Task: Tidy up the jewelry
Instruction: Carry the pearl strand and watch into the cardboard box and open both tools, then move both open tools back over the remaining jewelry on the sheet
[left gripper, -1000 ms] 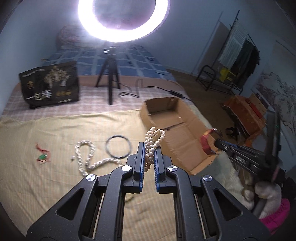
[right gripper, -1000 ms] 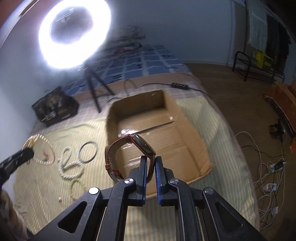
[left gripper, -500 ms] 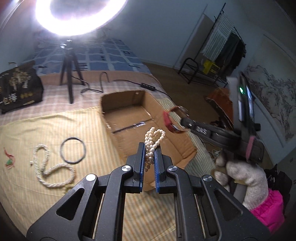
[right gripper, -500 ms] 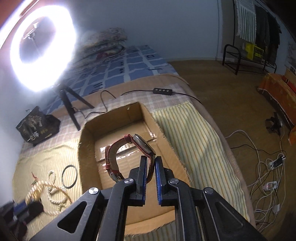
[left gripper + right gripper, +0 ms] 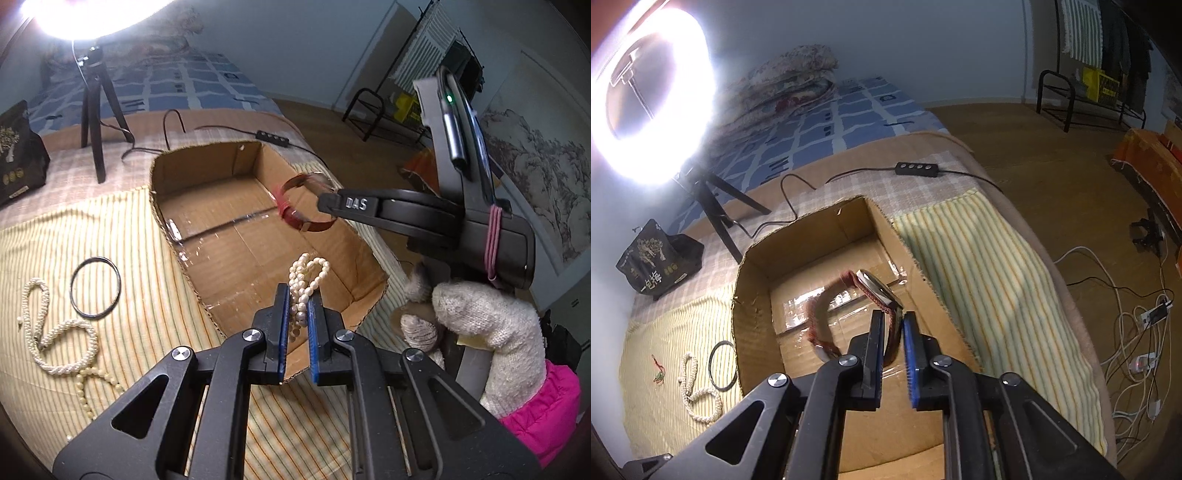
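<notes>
My left gripper (image 5: 298, 295) is shut on a cream bead bracelet (image 5: 306, 280) and holds it over the near end of the open cardboard box (image 5: 221, 162). My right gripper (image 5: 894, 325) holds a watch with a red-brown strap (image 5: 849, 310) over the same box (image 5: 753, 295); its jaws have parted slightly and the watch looks blurred. The right gripper (image 5: 328, 201) and the watch (image 5: 291, 206) also show in the left wrist view, above the box's right wall.
A black ring bangle (image 5: 95, 287), a white rope necklace (image 5: 62, 332) and a thin bead string (image 5: 92, 384) lie on the striped yellow cloth left of the box. A ring light on a tripod (image 5: 94, 110) and a black bag (image 5: 18, 155) stand behind. A cable with a controller (image 5: 918, 169) runs behind the box.
Both grippers have moved from beside the box to over its inside. The right gripper's jaws have widened a little around the watch, which now looks blurred.
</notes>
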`<state>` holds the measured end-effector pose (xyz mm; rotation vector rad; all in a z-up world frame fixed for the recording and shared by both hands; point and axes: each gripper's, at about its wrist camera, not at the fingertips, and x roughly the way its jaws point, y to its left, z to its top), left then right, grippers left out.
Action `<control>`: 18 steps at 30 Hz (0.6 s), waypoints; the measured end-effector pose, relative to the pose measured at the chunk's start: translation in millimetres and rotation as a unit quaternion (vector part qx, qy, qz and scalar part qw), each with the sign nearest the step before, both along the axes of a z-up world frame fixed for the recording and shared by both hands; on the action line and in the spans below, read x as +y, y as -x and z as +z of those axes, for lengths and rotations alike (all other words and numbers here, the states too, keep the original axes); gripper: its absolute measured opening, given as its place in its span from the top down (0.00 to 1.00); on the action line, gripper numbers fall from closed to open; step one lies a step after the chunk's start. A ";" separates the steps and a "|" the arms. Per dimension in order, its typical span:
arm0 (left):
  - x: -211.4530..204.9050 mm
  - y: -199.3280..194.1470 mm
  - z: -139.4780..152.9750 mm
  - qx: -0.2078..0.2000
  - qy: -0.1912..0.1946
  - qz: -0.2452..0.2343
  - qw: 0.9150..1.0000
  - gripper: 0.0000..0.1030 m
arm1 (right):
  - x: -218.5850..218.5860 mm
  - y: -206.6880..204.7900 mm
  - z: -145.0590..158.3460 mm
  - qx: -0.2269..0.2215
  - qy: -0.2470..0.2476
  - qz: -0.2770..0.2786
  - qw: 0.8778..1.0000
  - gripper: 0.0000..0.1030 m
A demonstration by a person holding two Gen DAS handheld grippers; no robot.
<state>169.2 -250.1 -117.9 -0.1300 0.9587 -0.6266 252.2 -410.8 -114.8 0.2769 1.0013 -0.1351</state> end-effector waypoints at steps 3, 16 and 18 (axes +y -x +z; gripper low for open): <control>-0.1 -0.4 -1.8 0.005 0.001 -0.002 1.000 0.93 | 2.3 -0.4 0.0 -0.002 0.006 -0.002 1.000 0.72; 19.3 8.7 5.2 -0.019 -0.027 0.002 0.999 0.43 | -5.8 12.2 16.5 -0.021 0.026 -0.028 0.999 0.33; 25.1 9.6 7.5 -0.024 -0.030 0.007 0.999 0.43 | -5.9 15.9 19.9 -0.025 0.024 -0.031 0.999 0.33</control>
